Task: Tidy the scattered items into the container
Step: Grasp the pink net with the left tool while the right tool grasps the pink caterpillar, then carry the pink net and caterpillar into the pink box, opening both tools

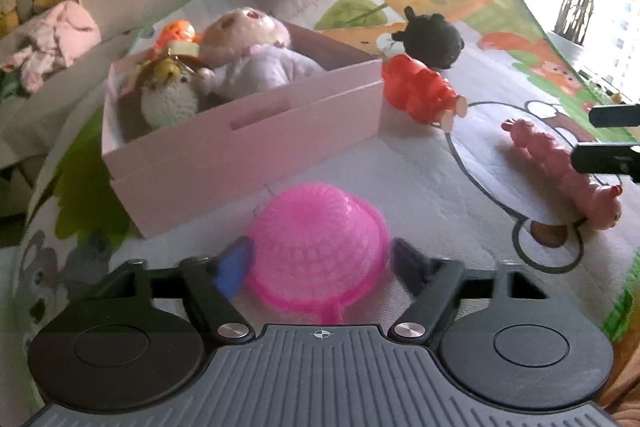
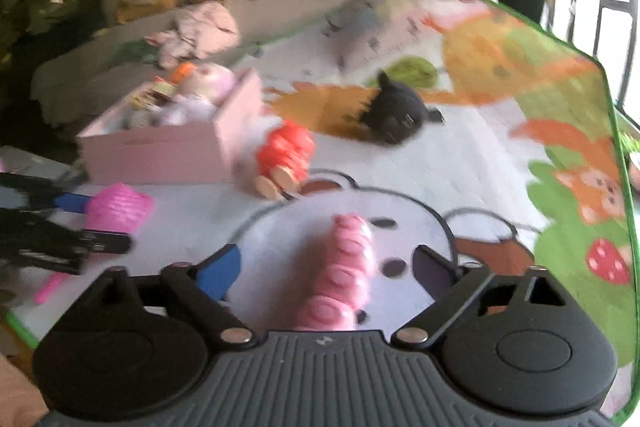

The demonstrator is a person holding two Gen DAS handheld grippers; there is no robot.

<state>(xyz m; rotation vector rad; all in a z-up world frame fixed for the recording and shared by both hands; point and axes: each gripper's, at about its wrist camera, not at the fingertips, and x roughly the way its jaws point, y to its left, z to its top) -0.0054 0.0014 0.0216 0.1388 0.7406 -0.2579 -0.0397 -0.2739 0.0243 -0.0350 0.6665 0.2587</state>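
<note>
Playmat (image 1: 400,163) — box (image 1: 256,147) of plushies (image 1: 256,63)

From here the pink sieve (image 1: 318,243) looks like glossy see-through plastic, the mat (image 1: 400,163) quilted cloth, the box (image 1: 240,143) matt.

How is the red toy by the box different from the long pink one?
The red toy is short and chunky with pale round feet; the long pink toy is slender and segmented. The red toy lies beside the pink box; the pink one lies farther from it. Both lie on the play mat, outside the box.
</note>
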